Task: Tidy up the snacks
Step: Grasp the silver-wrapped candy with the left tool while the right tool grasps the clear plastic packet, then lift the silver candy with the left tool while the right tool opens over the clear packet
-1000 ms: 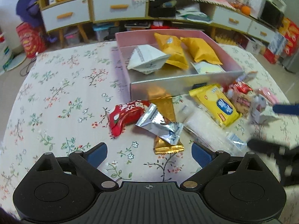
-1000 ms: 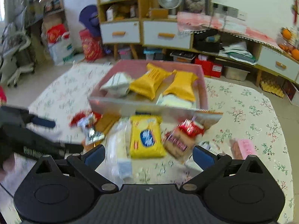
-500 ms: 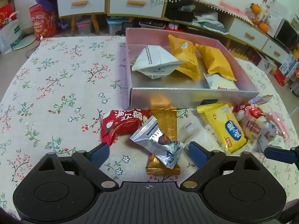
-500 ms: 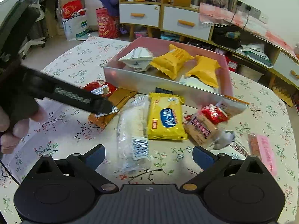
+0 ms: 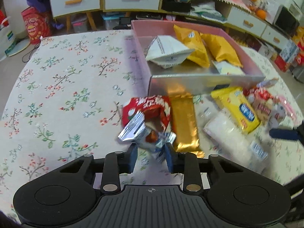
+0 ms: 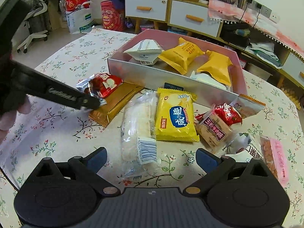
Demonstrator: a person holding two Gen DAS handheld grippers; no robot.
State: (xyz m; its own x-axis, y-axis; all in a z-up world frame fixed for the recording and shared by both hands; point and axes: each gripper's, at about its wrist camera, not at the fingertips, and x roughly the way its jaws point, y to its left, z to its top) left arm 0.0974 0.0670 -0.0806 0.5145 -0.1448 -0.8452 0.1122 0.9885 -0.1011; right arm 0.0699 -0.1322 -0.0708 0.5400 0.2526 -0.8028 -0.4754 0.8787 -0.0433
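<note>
Left claw (image 5: pixel 151 154) has just closed on the silver foil packet (image 5: pixel 141 134), lower centre: light, crinkly, slippery, so pinch the crimped end seam. Right claw (image 6: pixel 151 158) wide open, empty.

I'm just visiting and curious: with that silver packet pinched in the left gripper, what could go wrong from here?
The left gripper has just closed on one end of the silver packet, so the slick wrapper may slip out when lifted. The packet lies against the red packet and may drag it along. The open right gripper hovers over the clear-wrapped snack, close enough for the two tools to bump.
</note>
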